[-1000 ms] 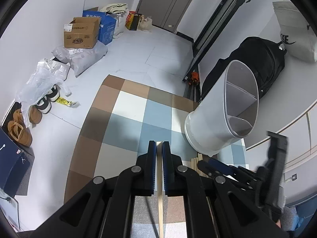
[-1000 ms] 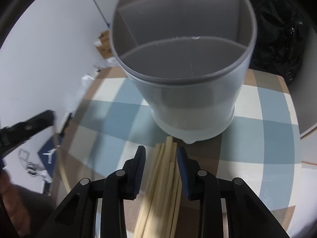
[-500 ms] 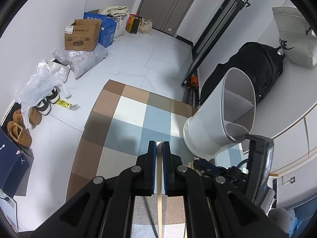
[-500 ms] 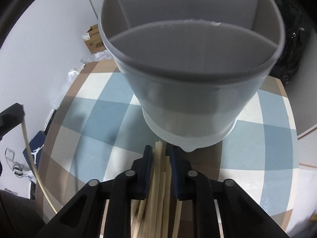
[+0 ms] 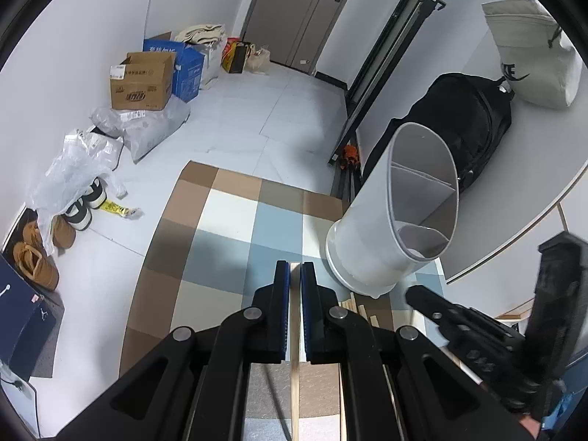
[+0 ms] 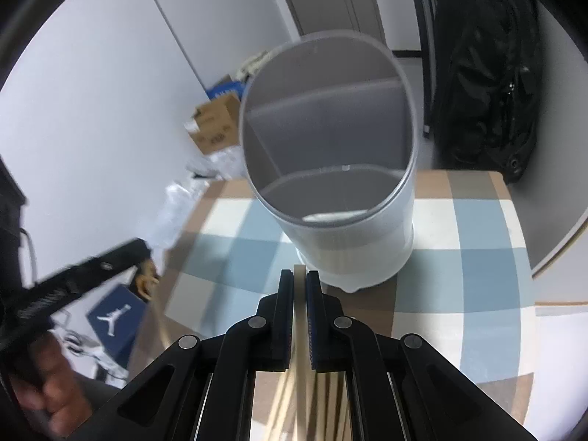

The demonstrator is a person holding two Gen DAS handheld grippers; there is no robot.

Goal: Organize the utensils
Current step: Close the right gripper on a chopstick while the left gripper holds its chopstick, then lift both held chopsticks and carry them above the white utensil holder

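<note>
left gripper (image 5: 295,275): clamped on one chopstick (image 5: 294,349) | right gripper (image 6: 300,283): clamped on another, aimed at divided holder (image 6: 330,169) for dropping in

Black grippers, blue-padded fingers (image 5: 281,305)

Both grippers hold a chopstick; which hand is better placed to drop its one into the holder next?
Right. The right gripper faces the holder's open mouth squarely; the left gripper has it off to one side.
</note>
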